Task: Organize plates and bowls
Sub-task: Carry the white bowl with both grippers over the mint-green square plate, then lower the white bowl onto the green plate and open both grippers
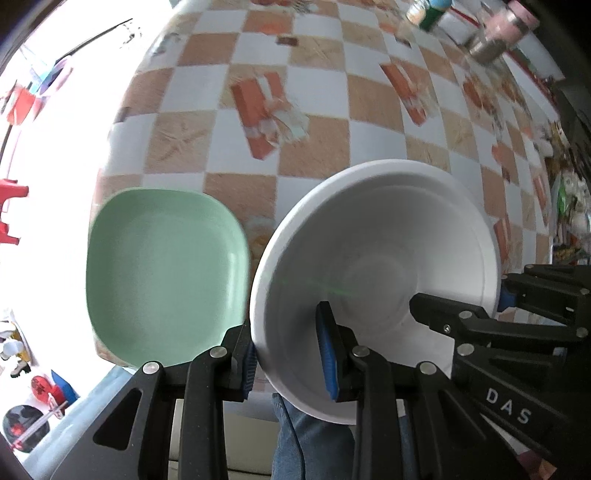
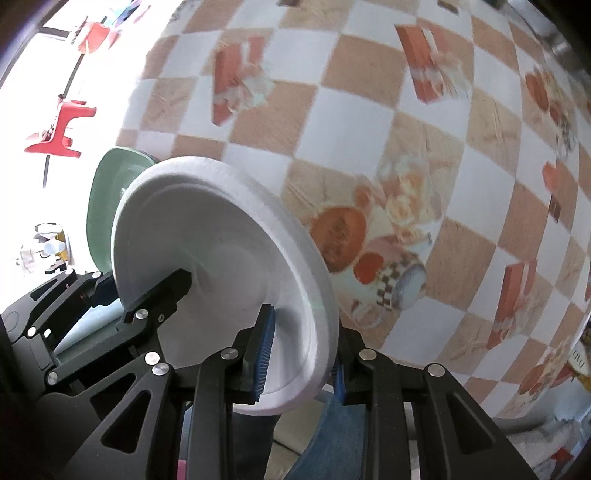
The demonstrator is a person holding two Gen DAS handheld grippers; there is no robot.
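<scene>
Left gripper (image 1: 290,354) pinches the near rim of the white bowl (image 1: 373,258); right gripper (image 2: 301,354) clamps its opposite rim. The bowl, empty, is held tilted above the checkered tablecloth (image 1: 314,110). Beside it lies an empty green plate (image 1: 162,280) at the table's edge. Jars (image 1: 495,33) stand far off; red stool (image 2: 61,129) beyond.

Matte black left gripper (image 1: 290,354) with ribbed blue finger pads (image 1: 328,354), round silver screw heads along angular linkages with triangular cut-outs, right gripper (image 2: 301,356) alike, white "DAS" lettering on its side, blue denim trouser legs (image 1: 314,439) below
</scene>
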